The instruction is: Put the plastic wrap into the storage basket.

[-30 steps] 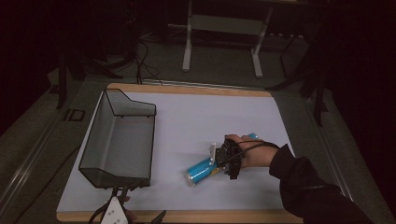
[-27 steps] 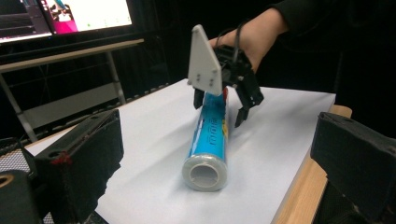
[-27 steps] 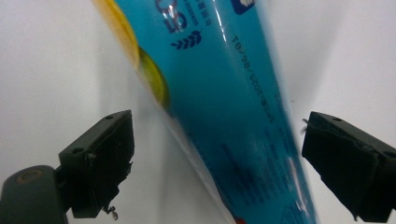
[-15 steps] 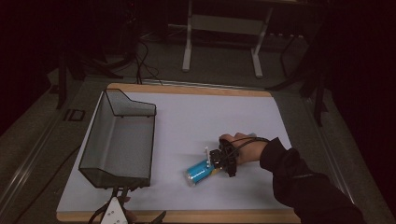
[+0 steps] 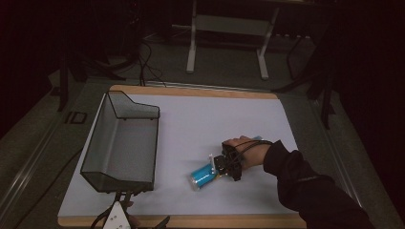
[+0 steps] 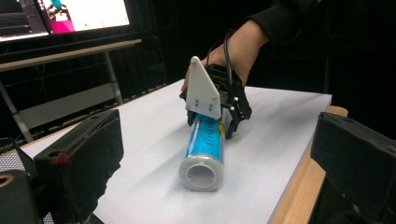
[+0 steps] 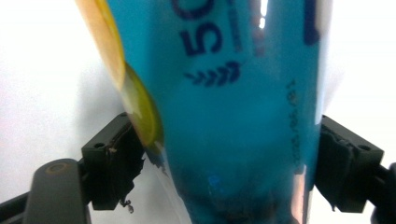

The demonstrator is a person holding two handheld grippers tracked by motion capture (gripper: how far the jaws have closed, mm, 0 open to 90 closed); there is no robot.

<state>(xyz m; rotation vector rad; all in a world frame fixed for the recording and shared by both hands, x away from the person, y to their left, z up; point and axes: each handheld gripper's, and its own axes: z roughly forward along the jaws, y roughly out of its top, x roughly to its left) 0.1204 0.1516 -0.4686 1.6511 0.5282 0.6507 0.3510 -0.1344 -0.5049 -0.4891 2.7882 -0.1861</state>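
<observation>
Right gripper view: my right gripper (image 7: 229,158) pinches the blue tube (image 7: 233,116); my left gripper (image 6: 224,172) gapes empty.

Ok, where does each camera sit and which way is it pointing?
High view: above the table's near side, looking forward and down; sleeve and right gripper on the tube, basket at left.
Left gripper view: low at the near edge, facing the tube's cap end; own jaws apart.
Right gripper view: along its jaws, tube between.
All three share the tube.
</observation>
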